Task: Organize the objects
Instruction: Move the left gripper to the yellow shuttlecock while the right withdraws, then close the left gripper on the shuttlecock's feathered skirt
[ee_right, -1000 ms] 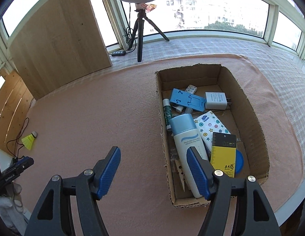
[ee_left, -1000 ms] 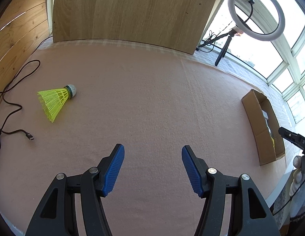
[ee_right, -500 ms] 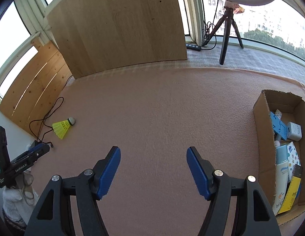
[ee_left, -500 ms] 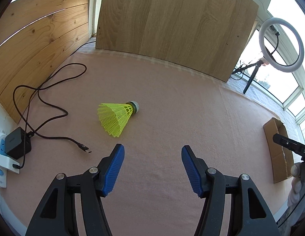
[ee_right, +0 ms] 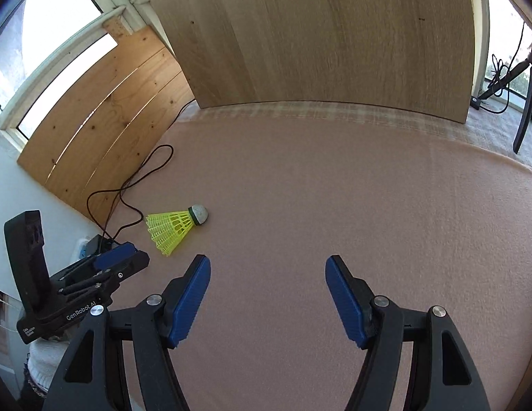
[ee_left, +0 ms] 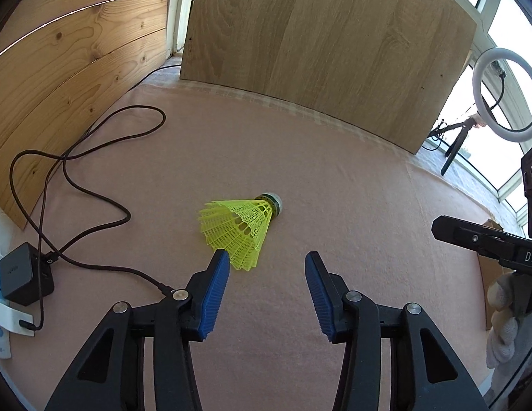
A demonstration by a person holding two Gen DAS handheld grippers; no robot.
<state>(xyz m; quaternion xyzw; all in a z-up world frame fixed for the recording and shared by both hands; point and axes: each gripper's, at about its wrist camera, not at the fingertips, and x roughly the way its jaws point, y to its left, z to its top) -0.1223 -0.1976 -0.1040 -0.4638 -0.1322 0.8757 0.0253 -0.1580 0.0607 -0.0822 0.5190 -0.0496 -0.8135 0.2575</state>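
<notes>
A yellow plastic shuttlecock (ee_left: 242, 229) with a white cork tip lies on its side on the pink cloth (ee_left: 334, 205). My left gripper (ee_left: 266, 257) hovers just short of it. Its jaws are closing, and the skirt's near rim reaches in beside the left blue pad (ee_left: 214, 291) without being pressed. In the right wrist view the shuttlecock (ee_right: 173, 227) lies ahead and to the left, with the left gripper (ee_right: 122, 255) beside it. My right gripper (ee_right: 268, 260) stands open over bare cloth with nothing between its fingers.
A black cable (ee_left: 77, 157) loops from a charger (ee_left: 24, 274) plugged in at the left edge. Wooden boards (ee_left: 317, 51) wall off the back and left. A ring light (ee_left: 504, 92) on a tripod stands at the back right. A gloved hand (ee_left: 502, 325) holds the right gripper.
Both grippers swung left across the cloth. The shuttlecock now lies close in front of the left gripper, whose jaws have narrowed. The cardboard box has left the right wrist view.
</notes>
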